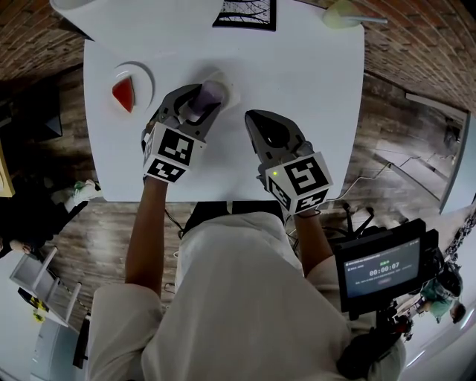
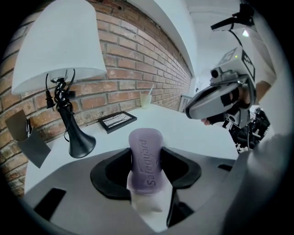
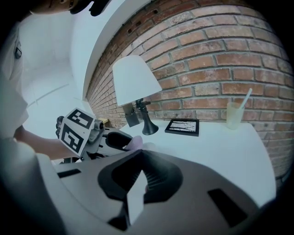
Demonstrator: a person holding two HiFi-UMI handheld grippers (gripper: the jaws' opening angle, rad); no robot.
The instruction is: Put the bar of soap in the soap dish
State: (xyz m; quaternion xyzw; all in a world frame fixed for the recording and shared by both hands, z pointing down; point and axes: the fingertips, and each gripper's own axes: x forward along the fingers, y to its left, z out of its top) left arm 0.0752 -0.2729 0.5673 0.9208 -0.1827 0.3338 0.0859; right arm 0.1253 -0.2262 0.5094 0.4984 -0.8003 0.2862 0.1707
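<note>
A purple bar of soap (image 1: 209, 94) with embossed lettering stands on end between the jaws of my left gripper (image 1: 199, 102), which is shut on it over the middle of the white table (image 1: 312, 74). A pale soap dish (image 1: 227, 83) shows just beyond and partly under the bar. In the left gripper view the soap (image 2: 146, 158) fills the gap between the jaws, with something white below it. My right gripper (image 1: 253, 119) hovers to the right of the soap, shut and holding nothing. The right gripper view shows the soap (image 3: 134, 143) in the left gripper (image 3: 118, 140).
A round white dish with a red piece (image 1: 128, 93) sits at the table's left. At the back are a black picture frame (image 1: 245, 13), a pale cup with a straw (image 1: 341, 15) and a white-shaded lamp (image 2: 59, 50) against the brick wall. The table's near edge (image 1: 223, 199) lies just behind both grippers.
</note>
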